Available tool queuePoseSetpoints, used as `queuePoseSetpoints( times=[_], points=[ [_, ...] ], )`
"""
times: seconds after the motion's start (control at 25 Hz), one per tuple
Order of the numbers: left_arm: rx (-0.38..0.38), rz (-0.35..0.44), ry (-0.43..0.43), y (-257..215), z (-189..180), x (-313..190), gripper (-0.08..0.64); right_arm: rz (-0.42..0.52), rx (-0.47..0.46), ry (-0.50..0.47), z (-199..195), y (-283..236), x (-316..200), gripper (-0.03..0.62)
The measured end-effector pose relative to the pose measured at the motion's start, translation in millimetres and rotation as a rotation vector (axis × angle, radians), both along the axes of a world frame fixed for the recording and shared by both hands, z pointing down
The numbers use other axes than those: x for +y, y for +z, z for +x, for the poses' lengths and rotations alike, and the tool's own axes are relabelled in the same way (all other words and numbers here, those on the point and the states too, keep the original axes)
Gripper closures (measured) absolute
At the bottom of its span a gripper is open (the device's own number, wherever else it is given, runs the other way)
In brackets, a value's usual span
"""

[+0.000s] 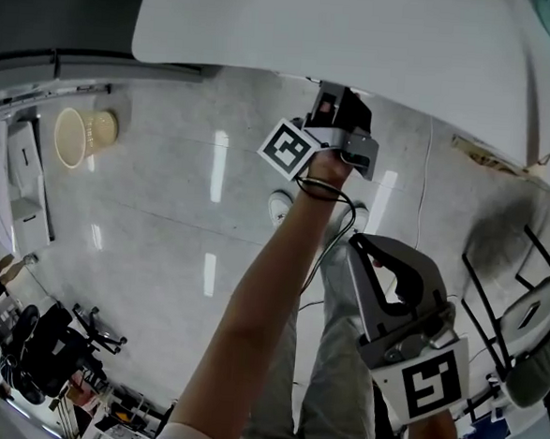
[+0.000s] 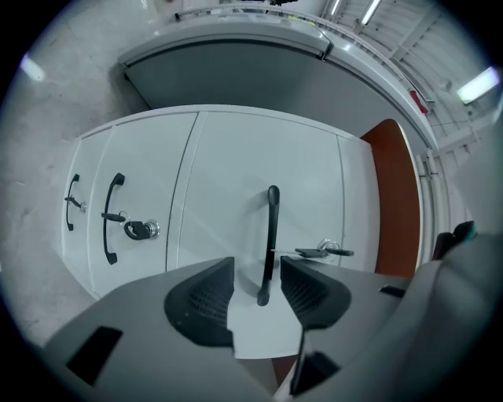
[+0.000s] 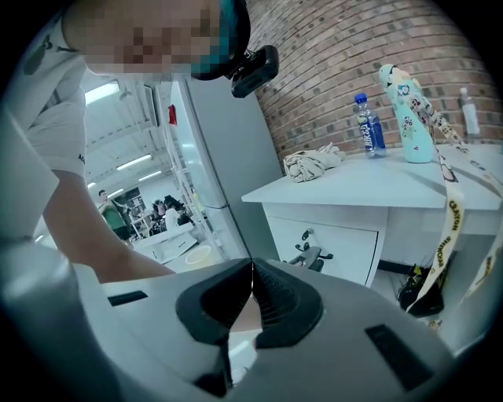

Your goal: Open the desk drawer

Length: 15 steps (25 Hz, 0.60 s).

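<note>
1. The left gripper (image 2: 258,286) has its two black ribbed pads (image 2: 206,298) standing apart.
2. A slim black bar handle (image 2: 272,235) runs up the picture; its near end lies in the gap between the pads, with space on both sides.
3. The handle is fixed to a flat white drawer front (image 2: 228,173).
4. Just right of the handle, a metal key on a ring (image 2: 324,251) sits in a lock.
5. Further left, a second black handle (image 2: 112,217) has a black-headed key (image 2: 140,229) beside it.
6. A reddish-brown panel (image 2: 397,196) borders the white unit on the right.
</note>
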State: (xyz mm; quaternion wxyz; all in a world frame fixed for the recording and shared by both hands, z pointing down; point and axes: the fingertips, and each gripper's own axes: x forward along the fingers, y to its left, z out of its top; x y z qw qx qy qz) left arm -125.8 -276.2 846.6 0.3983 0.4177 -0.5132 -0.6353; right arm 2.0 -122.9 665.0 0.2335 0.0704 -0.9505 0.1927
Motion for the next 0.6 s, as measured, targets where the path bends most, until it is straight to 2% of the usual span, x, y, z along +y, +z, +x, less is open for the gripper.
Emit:
queuePoseSetpoints(
  times=[0.16, 0.28, 0.32, 0.36, 0.6],
  points=[
    [0.027, -0.003, -0.039, 8, 0, 3, 0.403, -0.005, 0.011, -0.014, 7, 6, 4, 0.565],
    [0.002, -0.005, -0.053, 4, -3, 5, 0.426, 0.002, 0.012, -0.022, 11, 10, 4, 0.565],
    [-0.018, -0.002, -0.058, -1, -4, 6, 0.496, 0.002, 0.012, -0.019, 12, 11, 4, 0.566],
    [-0.034, -0.003, -0.063, -5, -5, 6, 0.535, 0.002, 0.011, -0.015, 13, 11, 4, 0.565],
    [-0.032, -0.038, -0.112, -6, -9, 12, 0.541, 0.005, -0.008, -0.009, 12, 3, 9, 0.566]
  ],
)
